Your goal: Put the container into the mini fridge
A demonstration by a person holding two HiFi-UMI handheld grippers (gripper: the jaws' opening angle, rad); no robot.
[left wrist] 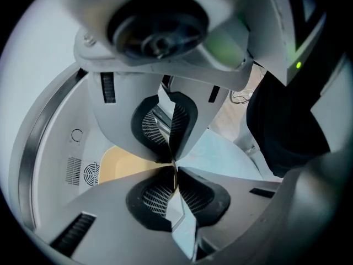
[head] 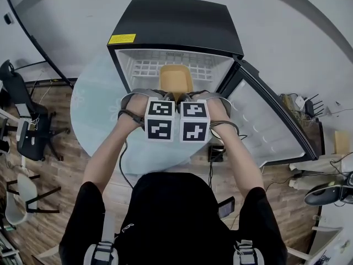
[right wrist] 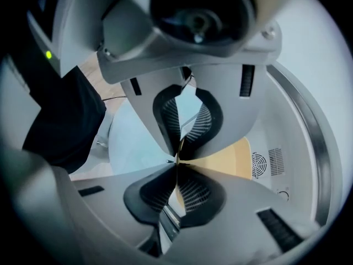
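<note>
A tan container (head: pixel 176 79) sits in the mouth of the open mini fridge (head: pixel 179 24), in front of the white wire shelf (head: pixel 149 66). Both grippers hold it side by side at its near edge. My left gripper (head: pixel 167 97) is shut on the container's thin rim, and its jaws meet at that rim in the left gripper view (left wrist: pixel 174 167), with the tan wall (left wrist: pixel 124 163) to the left. My right gripper (head: pixel 190 97) is shut on the same rim (right wrist: pixel 177 162), with the tan wall (right wrist: pixel 238 159) to the right. The white fridge interior with a vent (right wrist: pixel 259 163) lies behind.
The fridge door (head: pixel 270 123) stands swung open to the right. A pale round surface (head: pixel 96 112) lies under and left of the fridge. Office chairs (head: pixel 25 126) stand at the left, and cables and small devices (head: pixel 300 106) lie at the right.
</note>
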